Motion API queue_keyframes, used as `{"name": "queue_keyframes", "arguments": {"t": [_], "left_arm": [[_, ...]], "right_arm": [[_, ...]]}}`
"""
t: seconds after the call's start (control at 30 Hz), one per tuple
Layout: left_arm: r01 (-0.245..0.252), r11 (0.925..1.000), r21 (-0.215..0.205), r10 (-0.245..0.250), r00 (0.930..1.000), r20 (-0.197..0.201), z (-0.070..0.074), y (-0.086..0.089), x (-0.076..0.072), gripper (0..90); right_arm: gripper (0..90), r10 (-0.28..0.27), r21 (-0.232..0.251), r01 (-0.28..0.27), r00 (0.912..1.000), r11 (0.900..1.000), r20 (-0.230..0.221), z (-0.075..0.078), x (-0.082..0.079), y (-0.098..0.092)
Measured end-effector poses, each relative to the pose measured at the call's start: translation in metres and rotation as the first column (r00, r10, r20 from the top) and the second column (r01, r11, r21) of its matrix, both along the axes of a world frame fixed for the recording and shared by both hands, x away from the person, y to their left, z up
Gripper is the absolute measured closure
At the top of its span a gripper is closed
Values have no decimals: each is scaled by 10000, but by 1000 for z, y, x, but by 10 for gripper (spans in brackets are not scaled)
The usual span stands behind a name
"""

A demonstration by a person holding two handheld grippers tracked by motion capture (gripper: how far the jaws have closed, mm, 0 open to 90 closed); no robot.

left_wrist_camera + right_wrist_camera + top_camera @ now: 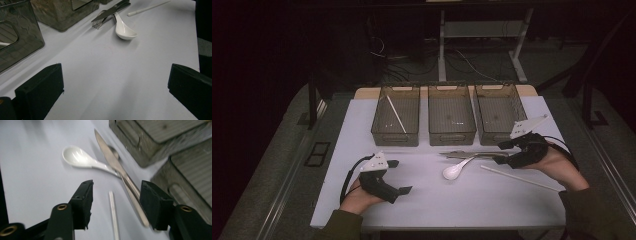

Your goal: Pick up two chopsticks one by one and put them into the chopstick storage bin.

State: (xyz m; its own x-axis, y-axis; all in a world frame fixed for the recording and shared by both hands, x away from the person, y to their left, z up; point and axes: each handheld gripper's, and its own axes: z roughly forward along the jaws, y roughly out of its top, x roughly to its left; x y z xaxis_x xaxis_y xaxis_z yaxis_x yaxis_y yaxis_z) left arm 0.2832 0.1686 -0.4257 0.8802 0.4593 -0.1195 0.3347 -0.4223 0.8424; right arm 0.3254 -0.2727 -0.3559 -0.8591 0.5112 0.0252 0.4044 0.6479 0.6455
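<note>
We are working at a white table point(437, 200) in a dark room.

Our left gripper point(394, 176) is resting with jaws wide apart and empty. Past three bins point(451, 121), a white spoon point(455, 170) is touching a knife point(469, 154). Our right gripper point(502, 151) is reaching the knife handle, jaws apart, nothing clamped.

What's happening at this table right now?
A person holds a tool in each hand. The right tool is open over the handles of a knife and fork lying crossed by a white spoon and a chopstick. The left tool rests open on the table. One of three bins holds another chopstick.
</note>
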Motion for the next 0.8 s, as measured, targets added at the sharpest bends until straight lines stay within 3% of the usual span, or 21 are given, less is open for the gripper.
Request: {"name": "queue_keyframes", "arguments": {"t": [0.23, 0.37, 0.53, 0.8], "left_arm": [[-30, 10000, -7, 30, 10000, -78, -1, -1, 0, 0], [-25, 10000, 12, 25, 10000, -87, -1, 0, 0, 0], [-12, 10000, 18, 12, 10000, -92, -1, 0, 0, 0], [28, 10000, 6, -28, 10000, -95, -2, 0, 0, 0]], "right_arm": [[539, 194, -963, -243, 9985, 9951, -515, -11, -4, -4], [564, 339, -1548, -448, 9968, 9869, -723, -19, -3, -4], [648, 469, -2378, -716, 9930, 9687, -1080, -31, -1, -4], [753, 592, -3250, -1186, 9806, 9383, -1870, -48, 8, -7]]}}
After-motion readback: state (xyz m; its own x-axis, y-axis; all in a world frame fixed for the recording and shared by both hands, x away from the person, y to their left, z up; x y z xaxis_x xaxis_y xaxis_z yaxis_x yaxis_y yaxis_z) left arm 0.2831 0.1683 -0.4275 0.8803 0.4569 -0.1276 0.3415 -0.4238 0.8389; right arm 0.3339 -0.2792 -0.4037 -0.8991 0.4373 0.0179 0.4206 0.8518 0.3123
